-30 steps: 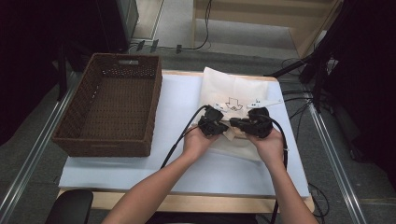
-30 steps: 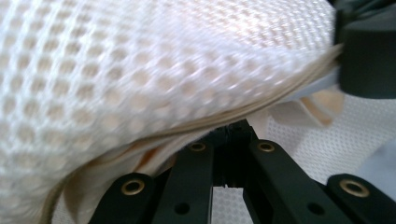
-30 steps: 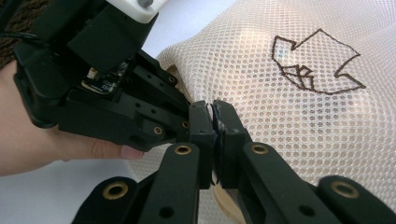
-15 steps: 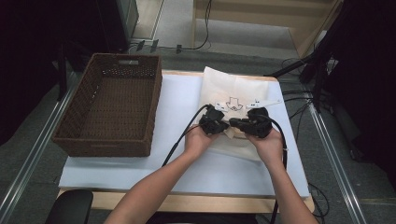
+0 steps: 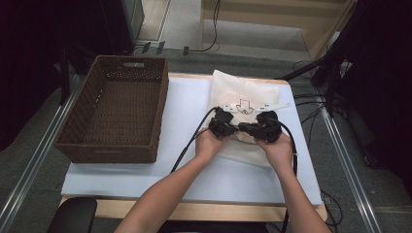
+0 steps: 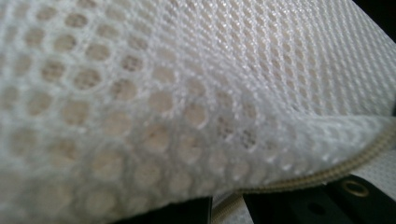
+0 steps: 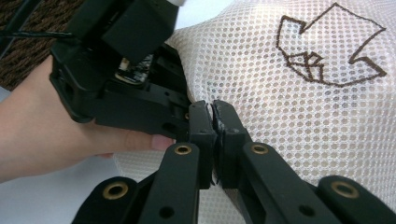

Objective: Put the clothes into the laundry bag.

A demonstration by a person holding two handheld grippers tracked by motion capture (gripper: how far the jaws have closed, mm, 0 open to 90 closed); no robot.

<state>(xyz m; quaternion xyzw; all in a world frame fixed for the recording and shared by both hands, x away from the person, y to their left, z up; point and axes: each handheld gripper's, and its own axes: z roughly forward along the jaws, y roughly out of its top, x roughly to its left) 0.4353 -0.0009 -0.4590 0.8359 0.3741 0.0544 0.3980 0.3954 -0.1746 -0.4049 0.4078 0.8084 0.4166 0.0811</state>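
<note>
I have both grippers down on the mesh bag (image 5: pixel 243 104), which lies on the white sheet (image 5: pixel 184 126) to the right of the basket (image 5: pixel 109 109). My right gripper (image 7: pixel 212 109) has its jaws pressed together on a pinch of the bag's mesh, right at the tips; the arrow print (image 7: pixel 331 44) sits beyond and to the right of those jaws. My left gripper (image 5: pixel 222 127) is just left of the right one (image 5: pixel 262 128), tips nearly touching it. In the left gripper view the mesh (image 6: pixel 187 93) hangs over the jaws and a zipper edge (image 6: pixel 327 170) runs just above them, so I judge those jaws closed on the bag too, though the pinch itself is covered by cloth.

As I read it, the grasp is made and little else: the bag is flat, not lifted, and the basket is bare. What is left, I'd guess, is working the zipper or fold, then perhaps moving the bag.

Hard to tell: where the zipper pull is, whether the bag holds anything, and what exactly my left jaws have. The bag's near edge is hidden under my hands (image 5: pixel 279 150) in the high view.
</note>
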